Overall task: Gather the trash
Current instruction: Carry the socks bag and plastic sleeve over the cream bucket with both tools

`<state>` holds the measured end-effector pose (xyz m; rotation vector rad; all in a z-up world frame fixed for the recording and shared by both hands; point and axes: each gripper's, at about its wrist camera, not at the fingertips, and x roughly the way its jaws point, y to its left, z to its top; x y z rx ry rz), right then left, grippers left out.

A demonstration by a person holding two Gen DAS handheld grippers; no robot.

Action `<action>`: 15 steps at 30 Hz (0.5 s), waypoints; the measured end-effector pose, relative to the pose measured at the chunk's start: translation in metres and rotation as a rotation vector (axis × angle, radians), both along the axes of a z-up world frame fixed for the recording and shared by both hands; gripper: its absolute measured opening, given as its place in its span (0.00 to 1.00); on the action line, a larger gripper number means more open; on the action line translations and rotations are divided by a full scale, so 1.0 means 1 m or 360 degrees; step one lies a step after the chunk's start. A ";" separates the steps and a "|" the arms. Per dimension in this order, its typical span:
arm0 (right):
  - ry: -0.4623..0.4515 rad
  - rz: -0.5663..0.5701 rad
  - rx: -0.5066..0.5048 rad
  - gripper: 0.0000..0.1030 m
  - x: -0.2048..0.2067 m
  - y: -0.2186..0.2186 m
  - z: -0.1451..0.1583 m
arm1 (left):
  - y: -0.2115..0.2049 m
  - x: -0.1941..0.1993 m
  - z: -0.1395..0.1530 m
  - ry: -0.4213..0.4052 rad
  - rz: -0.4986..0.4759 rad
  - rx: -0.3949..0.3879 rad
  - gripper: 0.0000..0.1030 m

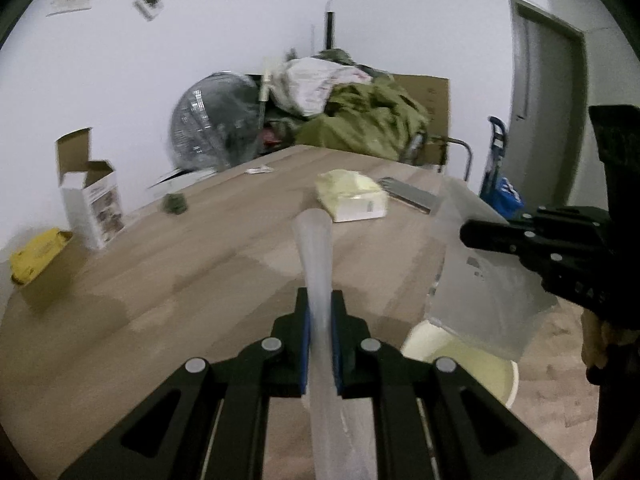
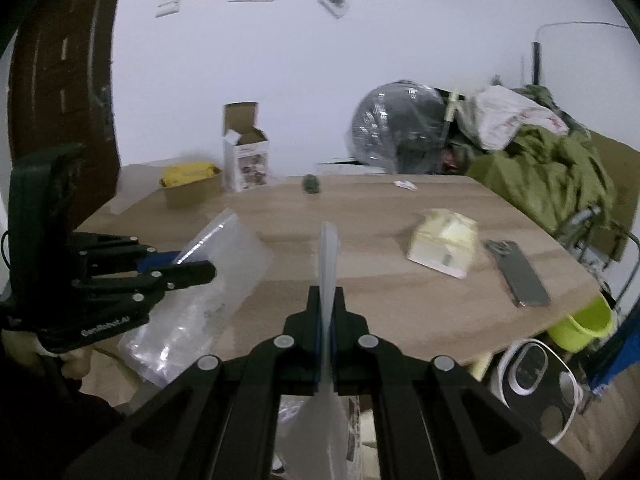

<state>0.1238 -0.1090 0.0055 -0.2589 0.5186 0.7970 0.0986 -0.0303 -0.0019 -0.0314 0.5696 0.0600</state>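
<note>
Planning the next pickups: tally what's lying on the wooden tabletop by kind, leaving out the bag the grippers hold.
Open white carton: 1
Brown box holding a yellow pack: 1
Pale yellow tissue pack: 1
Phone: 1
Small dark green object: 1
Small white wrapper: 1
Total: 6

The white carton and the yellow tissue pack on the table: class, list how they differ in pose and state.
The white carton stands upright at the far edge with its top flaps open; the yellow tissue pack lies low near the table's middle. The carton is tall and narrow, the pack squat and crumpled on top. Both rest on the wooden table, untouched by either gripper.
</note>
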 end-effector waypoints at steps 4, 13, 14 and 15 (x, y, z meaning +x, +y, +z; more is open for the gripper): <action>0.0008 -0.0118 -0.0005 0.03 0.000 -0.032 -0.005 | -0.018 0.008 -0.003 0.0011 -0.0103 -0.0004 0.08; 0.0140 -0.0375 0.0001 0.04 0.007 -0.093 -0.042 | -0.065 0.028 -0.019 0.0093 -0.0355 0.0010 0.08; 0.0183 -0.0403 -0.0003 0.04 0.010 -0.100 -0.053 | -0.070 0.030 -0.020 0.0104 -0.0385 0.0013 0.08; 0.0214 -0.0417 -0.0006 0.04 0.012 -0.103 -0.061 | -0.077 0.034 -0.023 0.0120 -0.0429 0.0018 0.08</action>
